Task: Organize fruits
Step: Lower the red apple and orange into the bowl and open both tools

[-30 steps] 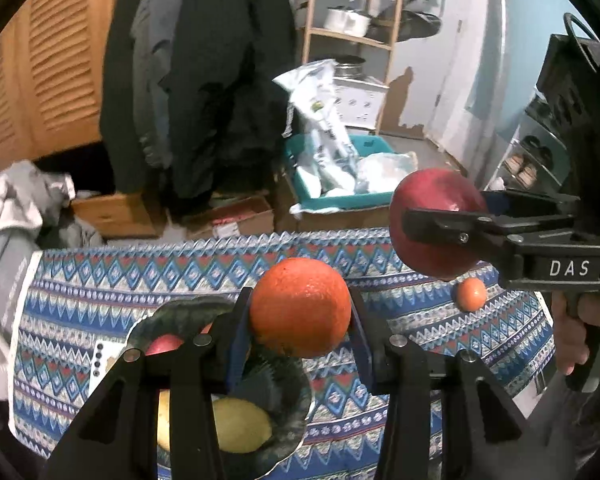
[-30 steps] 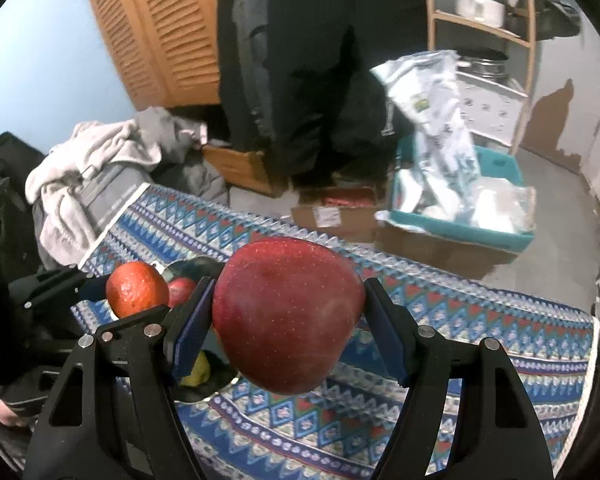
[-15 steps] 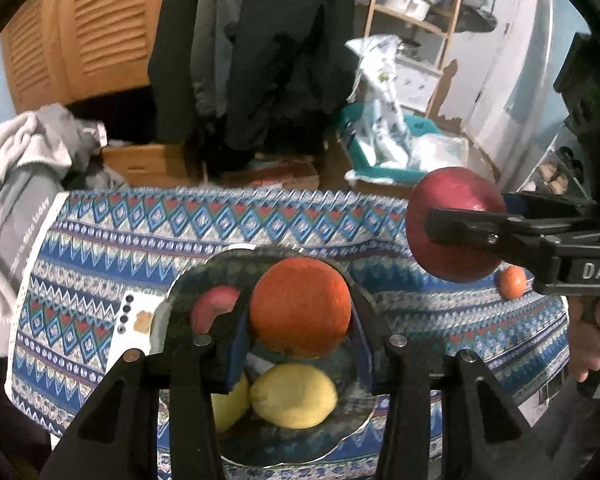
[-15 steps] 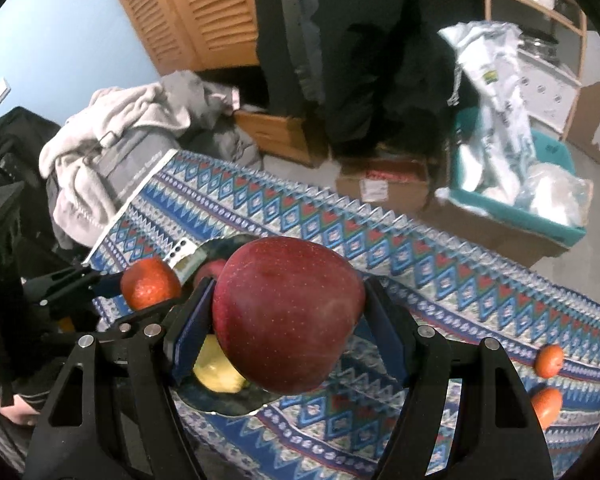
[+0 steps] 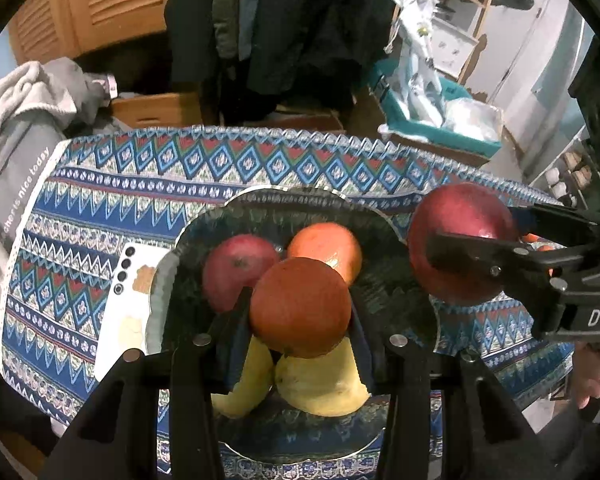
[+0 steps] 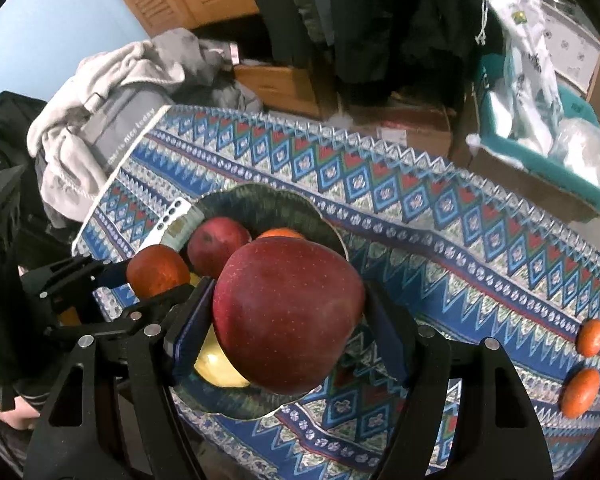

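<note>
My left gripper (image 5: 300, 312) clamps an orange (image 5: 300, 306) – right gripper (image 6: 288, 316) clamps a big red apple (image 6: 288, 316). Both over the dark bowl (image 5: 392, 280) w/ apple, orange, yellow fruit below my fingers. Two small oranges (image 6: 590, 337) off to my right on the cloth.

Two hand-held grippers (image 5: 300, 316) (image 6: 288, 316). Two red apples (image 6: 286, 314) (image 6: 219, 246). Two oranges (image 5: 300, 306) (image 5: 326, 246). Two small tangerines (image 6: 591, 336) (image 6: 580, 392) on the tabletop. Two yellow fruits (image 5: 320, 380) (image 5: 248, 384) in one dark bowl (image 5: 392, 276). One white phone (image 5: 126, 312).
</note>
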A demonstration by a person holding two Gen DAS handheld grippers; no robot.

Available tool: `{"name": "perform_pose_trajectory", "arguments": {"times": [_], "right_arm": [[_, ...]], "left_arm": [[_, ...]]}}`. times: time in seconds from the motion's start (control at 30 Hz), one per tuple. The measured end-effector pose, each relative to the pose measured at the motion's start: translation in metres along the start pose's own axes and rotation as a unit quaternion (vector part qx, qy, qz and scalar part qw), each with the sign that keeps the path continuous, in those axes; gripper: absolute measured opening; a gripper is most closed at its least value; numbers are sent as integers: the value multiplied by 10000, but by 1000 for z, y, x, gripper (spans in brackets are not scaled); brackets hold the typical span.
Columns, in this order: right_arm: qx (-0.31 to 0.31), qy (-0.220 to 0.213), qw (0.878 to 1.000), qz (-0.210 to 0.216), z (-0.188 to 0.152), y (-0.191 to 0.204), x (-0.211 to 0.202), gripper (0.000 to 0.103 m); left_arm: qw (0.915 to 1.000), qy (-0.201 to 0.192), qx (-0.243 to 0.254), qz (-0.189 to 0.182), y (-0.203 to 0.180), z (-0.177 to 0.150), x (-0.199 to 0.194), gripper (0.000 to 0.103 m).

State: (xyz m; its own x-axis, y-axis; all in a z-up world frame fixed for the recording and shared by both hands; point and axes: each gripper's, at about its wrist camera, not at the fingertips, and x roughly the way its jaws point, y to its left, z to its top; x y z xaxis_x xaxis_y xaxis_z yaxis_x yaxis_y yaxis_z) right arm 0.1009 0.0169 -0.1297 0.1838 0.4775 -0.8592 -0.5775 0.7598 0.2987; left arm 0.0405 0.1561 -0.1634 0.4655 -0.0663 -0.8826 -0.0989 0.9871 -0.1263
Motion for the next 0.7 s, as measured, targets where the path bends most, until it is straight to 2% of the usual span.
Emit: {"name": "perform_pose_trajectory", "arguments": {"times": [0.43,0.57,0.7], "right_arm": [[178,364,9991,145,-11,0,33,73],[278,407,9986,206,-11,-2,38,74],[287,509,9981,192,-12,-1,43,74]], "left_arm": [[9989,422,-218,-38,9,-7,27,46],[9990,403,-180,1,8,-8,25,55],[9989,420,-205,31,10,-8,22,58]]}}
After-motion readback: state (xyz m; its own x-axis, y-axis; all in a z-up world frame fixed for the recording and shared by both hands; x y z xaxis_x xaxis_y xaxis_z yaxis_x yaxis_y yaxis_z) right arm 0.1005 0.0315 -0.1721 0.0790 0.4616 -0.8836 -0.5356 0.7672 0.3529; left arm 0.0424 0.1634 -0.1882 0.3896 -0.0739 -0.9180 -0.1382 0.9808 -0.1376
